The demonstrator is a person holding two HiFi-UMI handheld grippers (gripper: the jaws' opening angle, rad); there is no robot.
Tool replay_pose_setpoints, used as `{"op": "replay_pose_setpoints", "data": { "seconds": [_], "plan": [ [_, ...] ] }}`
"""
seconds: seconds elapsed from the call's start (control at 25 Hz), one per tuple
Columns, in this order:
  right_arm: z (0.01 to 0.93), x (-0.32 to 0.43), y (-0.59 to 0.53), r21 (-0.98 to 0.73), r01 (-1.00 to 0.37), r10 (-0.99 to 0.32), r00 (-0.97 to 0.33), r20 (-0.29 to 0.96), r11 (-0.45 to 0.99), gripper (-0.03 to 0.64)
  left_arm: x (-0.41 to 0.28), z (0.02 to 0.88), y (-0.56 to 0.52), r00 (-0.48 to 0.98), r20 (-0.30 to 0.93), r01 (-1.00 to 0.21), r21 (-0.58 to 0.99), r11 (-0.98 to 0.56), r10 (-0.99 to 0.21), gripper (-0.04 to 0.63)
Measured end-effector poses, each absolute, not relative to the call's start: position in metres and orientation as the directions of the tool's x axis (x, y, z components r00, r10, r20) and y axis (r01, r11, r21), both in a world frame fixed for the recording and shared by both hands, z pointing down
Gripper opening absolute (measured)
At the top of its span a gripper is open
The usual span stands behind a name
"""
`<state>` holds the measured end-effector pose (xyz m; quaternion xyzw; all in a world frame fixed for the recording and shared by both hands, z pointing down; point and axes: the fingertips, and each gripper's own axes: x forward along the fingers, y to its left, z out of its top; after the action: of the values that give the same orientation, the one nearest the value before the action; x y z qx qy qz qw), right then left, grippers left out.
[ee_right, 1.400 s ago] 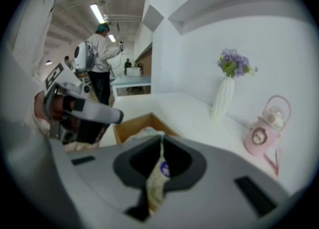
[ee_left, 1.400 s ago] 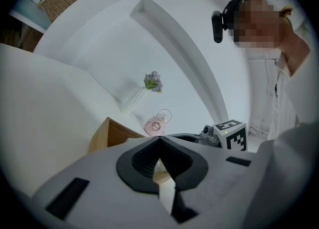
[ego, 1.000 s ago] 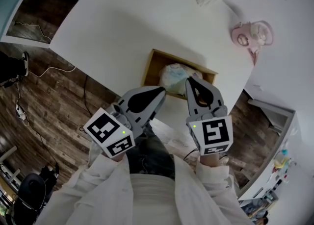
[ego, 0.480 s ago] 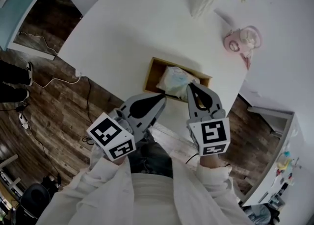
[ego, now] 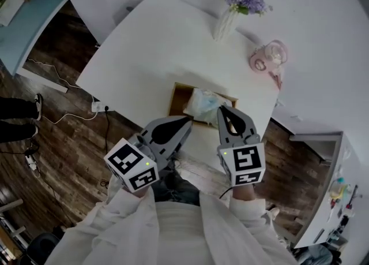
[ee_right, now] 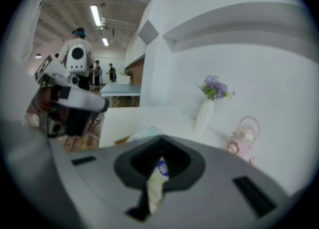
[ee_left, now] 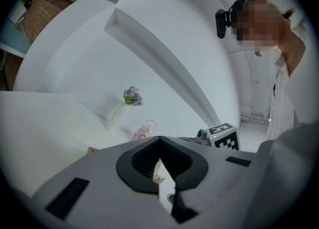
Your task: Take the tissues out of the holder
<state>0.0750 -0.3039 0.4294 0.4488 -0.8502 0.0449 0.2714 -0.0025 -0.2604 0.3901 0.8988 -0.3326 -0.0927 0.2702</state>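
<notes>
A wooden holder (ego: pixel 176 93) sits at the near edge of the white table (ego: pixel 144 50). In it lies a pale blue and white tissue pack (ego: pixel 200 101). My left gripper (ego: pixel 187 120) hovers just in front of the holder, jaws together and nothing in them. My right gripper (ego: pixel 221 109) is shut too, its tip beside the pack's near right end. In the right gripper view the pack (ee_right: pixel 144 134) and holder (ee_right: pixel 121 140) show just past the closed jaws (ee_right: pixel 160 141), and a strip of the pack shows through the slit. The left gripper view (ee_left: pixel 159 139) shows only a holder corner (ee_left: pixel 92 149).
A white vase of purple flowers (ego: pixel 226 22) stands at the table's far side, with a pink kettle-shaped object (ego: pixel 266 59) to its right by the wall. Wooden floor with cables (ego: pixel 63 114) lies left of the table. People stand far off (ee_right: pixel 77 56).
The head view has tilted up, so the table, vase and pink object sit lower and fuller in frame. Both grippers stay shut just in front of the holder.
</notes>
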Motion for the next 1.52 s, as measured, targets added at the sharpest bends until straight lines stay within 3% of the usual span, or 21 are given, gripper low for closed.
{"op": "replay_pose_setpoints", "data": {
  "seconds": [0.24, 0.92, 1.52],
  "plan": [
    [0.402, 0.083, -0.309, 0.183, -0.801, -0.774, -0.448, 0.448, 0.569, 0.011, 0.000, 0.372, -0.265, 0.762, -0.015, -0.554, 0.500, -0.665, -0.647, 0.017],
    [0.329, 0.095, -0.299, 0.016, -0.846, -0.825, -0.515, 0.231, 0.533, 0.011, 0.023, 0.332, -0.266, 0.807, -0.074, -0.527, 0.358, -0.771, -0.586, 0.017],
    [0.285, 0.101, -0.282, -0.048, -0.855, -0.856, -0.517, -0.002, 0.516, 0.011, 0.012, 0.306, -0.284, 0.780, -0.090, -0.577, 0.282, -0.767, -0.620, 0.017]
  ]
}}
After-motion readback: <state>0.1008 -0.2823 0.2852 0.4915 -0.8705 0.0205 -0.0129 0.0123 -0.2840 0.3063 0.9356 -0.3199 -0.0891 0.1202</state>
